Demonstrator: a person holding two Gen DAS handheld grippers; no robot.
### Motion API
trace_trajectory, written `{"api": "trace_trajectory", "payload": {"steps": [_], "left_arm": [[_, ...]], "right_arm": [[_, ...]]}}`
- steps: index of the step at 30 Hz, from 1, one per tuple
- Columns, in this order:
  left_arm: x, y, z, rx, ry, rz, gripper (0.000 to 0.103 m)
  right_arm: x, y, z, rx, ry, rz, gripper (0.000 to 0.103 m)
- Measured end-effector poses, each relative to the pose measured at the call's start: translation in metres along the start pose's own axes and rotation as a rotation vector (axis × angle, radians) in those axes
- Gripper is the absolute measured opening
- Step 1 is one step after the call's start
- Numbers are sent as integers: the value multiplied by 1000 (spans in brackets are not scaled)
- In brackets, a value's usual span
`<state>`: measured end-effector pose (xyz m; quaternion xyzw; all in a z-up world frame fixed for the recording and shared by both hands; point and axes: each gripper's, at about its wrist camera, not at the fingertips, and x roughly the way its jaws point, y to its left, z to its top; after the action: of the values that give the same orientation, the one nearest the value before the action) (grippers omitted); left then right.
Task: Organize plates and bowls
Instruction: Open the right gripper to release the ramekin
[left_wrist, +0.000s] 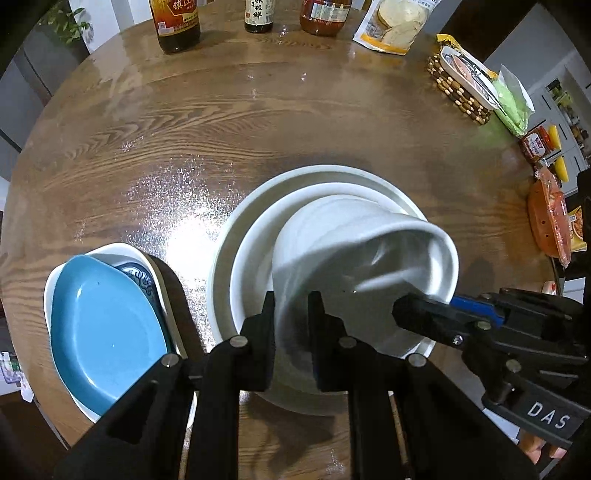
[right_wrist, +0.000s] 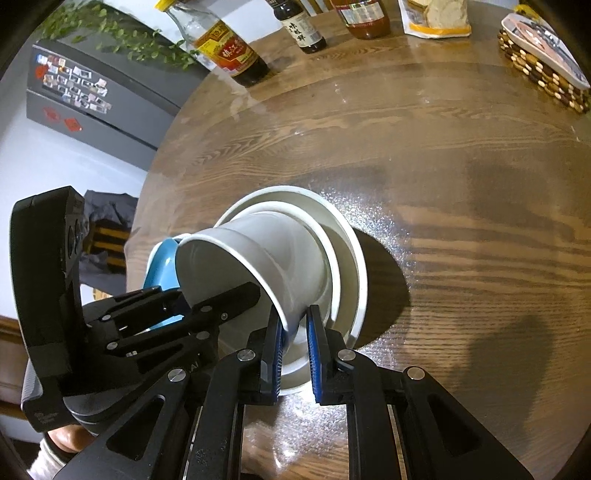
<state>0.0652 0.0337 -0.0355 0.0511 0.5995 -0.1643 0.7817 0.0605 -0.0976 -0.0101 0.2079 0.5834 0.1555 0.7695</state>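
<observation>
While both point steeply down, left gripper (left_wrist: 291, 314) and right gripper (right_wrist: 294, 325) clamp tilted white bowl (left_wrist: 369, 258) rim.

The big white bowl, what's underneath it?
The big white bowl is tipped over two stacked white plates on the wooden table. It covers the plates' middles, so anything lying there is hidden.

Both tools point steeply down, left tool (left_wrist: 291, 306) and right tool (right_wrist: 295, 321) each clamped shut.
</observation>
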Motion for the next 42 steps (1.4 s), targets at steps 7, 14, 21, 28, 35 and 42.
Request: {"api": "trace_trajectory", "payload": {"steps": [7,14,21,28,35,42], "left_arm": [[1,-7,1,28,-33,38,16],[-10,-6,1,33,-101,65,19],[-39,16,-3,-27,-185,63,50],[-44,61,-8,-169,-178,62,55],[-26,73,-10,-210,-93,35,54],[-18,78,-7,-232,-47,-11,53]], "right_arm": [[-5,10,0,-47,-47,-64,14],[-25,17,7,-86,-123,-101,14],[-43,8,10,-65,-174,-102,15],[-45,-18,6,19,-181,-81,43],[-28,-39,3,102,-132,-36,43],[-26,-53,0,158,-134,-23,43]]}}
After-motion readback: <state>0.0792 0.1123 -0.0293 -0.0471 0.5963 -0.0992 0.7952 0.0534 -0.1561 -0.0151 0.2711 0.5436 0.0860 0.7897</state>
